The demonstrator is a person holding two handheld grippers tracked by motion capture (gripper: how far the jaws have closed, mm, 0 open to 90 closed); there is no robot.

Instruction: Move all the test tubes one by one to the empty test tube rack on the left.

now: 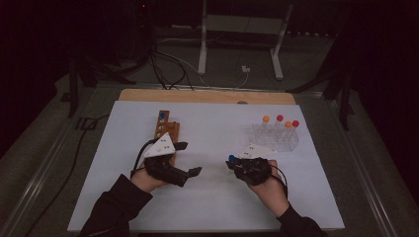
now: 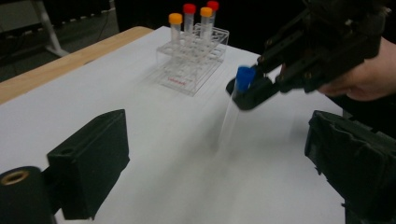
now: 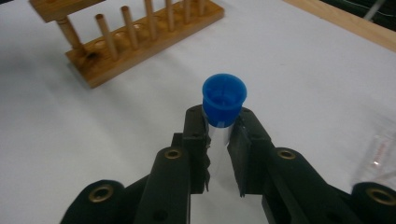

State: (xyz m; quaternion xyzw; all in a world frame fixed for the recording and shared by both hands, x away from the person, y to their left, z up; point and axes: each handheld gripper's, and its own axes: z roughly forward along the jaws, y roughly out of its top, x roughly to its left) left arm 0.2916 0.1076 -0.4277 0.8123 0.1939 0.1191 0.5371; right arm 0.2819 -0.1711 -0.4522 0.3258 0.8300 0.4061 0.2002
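Observation:
My right gripper (image 3: pixel 219 133) is shut on a clear test tube with a blue cap (image 3: pixel 223 99), gripping it just below the cap. The tube (image 2: pixel 229 119) hangs upright, its lower end close to the white mat. In the high view this gripper (image 1: pixel 233 165) sits right of centre, with the blue cap (image 1: pixel 231 158) at its tip. My left gripper (image 1: pixel 190 159) is open and holds nothing. Its jaws point right towards the tube, a short way off. In the left gripper view its own jaws (image 2: pixel 219 172) stand wide apart, with the right gripper (image 2: pixel 250 93) beyond them.
A wooden tube rack (image 1: pixel 165 127) stands just behind the left hand, with something blue at its far end (image 1: pixel 162 114). A clear plastic rack (image 1: pixel 276 138) with several orange- and red-capped tubes stands at the back right. The white mat (image 1: pixel 212 207) covers the table.

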